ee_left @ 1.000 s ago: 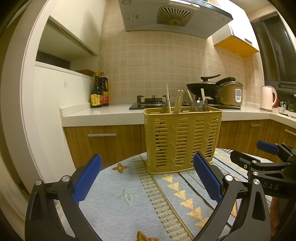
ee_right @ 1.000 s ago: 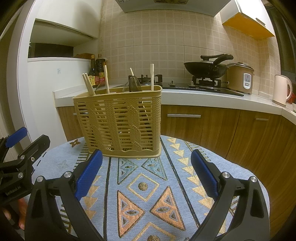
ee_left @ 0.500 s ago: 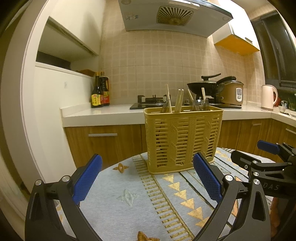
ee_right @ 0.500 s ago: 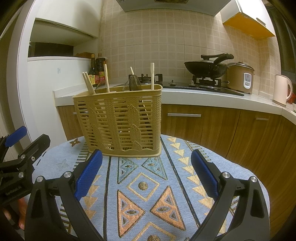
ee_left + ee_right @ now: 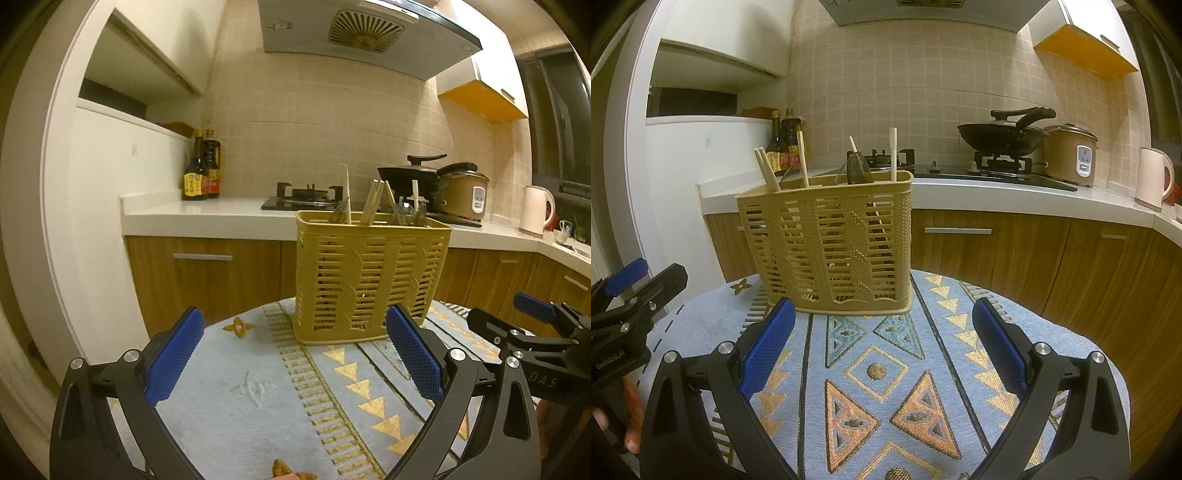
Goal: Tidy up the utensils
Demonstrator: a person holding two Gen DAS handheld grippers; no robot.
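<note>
A tan slotted utensil basket stands upright on the round table's patterned cloth. Chopsticks and dark spoon or ladle handles poke out of its top. My left gripper is open, with nothing between its blue pads, a little in front of the basket. My right gripper is open and empty too, just short of the basket's base. Each gripper shows at the edge of the other's view.
Behind the table runs a white counter over wooden cabinets, with sauce bottles, a gas hob, a black wok, a rice cooker and a kettle. A white wall stands at the left. The table edge lies close behind the basket.
In the left wrist view the basket now looks slightly smaller and farther away, so my left gripper has drawn back a little. The right wrist view is almost unchanged.
</note>
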